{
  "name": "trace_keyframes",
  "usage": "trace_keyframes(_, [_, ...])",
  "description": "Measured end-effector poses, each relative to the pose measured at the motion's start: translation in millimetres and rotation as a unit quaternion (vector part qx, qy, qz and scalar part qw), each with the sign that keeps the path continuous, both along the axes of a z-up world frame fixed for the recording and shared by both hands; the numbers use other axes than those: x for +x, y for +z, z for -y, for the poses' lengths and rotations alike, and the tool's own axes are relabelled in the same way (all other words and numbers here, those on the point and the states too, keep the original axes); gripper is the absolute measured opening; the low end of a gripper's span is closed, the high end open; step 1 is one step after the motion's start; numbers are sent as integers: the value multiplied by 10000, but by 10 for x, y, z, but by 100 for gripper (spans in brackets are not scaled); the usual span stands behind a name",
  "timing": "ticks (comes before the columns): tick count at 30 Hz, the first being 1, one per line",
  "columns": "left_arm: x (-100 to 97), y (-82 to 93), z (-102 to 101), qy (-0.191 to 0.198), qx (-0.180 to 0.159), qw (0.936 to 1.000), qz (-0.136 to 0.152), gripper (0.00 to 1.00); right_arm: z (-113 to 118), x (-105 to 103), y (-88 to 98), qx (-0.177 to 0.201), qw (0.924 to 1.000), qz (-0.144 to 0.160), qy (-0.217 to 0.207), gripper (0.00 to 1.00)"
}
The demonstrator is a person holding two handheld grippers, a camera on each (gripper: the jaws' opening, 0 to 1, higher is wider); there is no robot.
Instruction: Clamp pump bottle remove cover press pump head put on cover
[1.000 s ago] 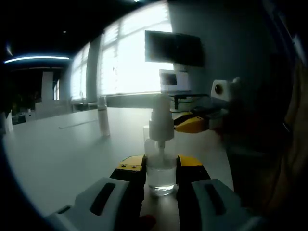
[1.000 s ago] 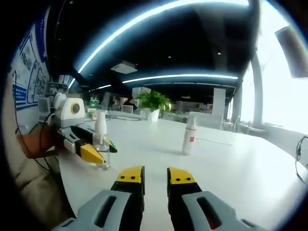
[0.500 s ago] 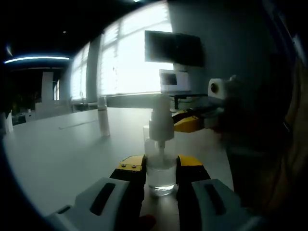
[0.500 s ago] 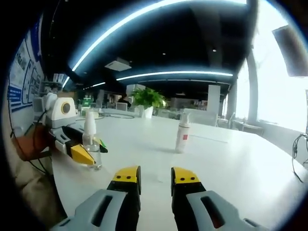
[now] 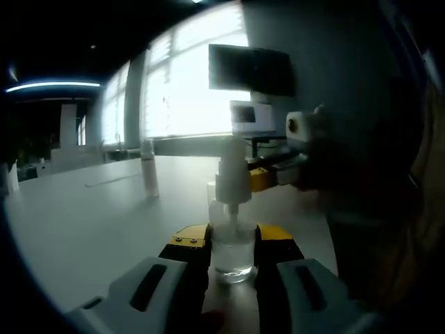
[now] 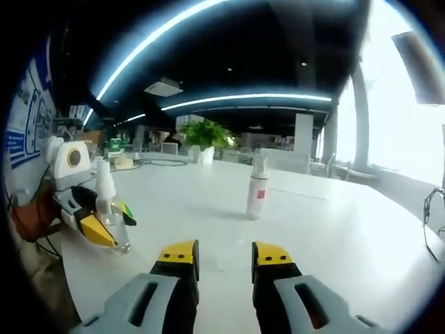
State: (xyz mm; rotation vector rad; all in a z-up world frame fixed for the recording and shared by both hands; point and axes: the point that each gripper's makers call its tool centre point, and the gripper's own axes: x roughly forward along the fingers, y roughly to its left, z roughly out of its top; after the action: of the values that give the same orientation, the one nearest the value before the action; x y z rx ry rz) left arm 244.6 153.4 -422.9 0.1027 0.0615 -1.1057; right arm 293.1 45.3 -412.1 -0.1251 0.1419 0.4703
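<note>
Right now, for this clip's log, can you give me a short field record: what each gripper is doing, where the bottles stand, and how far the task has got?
left gripper: shut on the clear pump bottle, low on its body
pump bottle: upright on the white table; its cover is on
right gripper: open, holding nothing, above the table, apart from the pump bottle
other bottle: white spray bottle stands upright farther out on the table
task stage: bottle clamped; cover not yet removed

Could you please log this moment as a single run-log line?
left gripper: shut on pump bottle | right gripper: open, holding nothing, above table | cover: on the bottle | second bottle: upright, apart
</note>
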Motion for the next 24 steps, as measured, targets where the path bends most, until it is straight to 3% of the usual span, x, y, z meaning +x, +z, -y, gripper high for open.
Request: trace_keyframes(24, [1, -4, -6, -2, 5, 10000, 12, 15, -119, 259, -167, 64, 9990, -422, -127, 26])
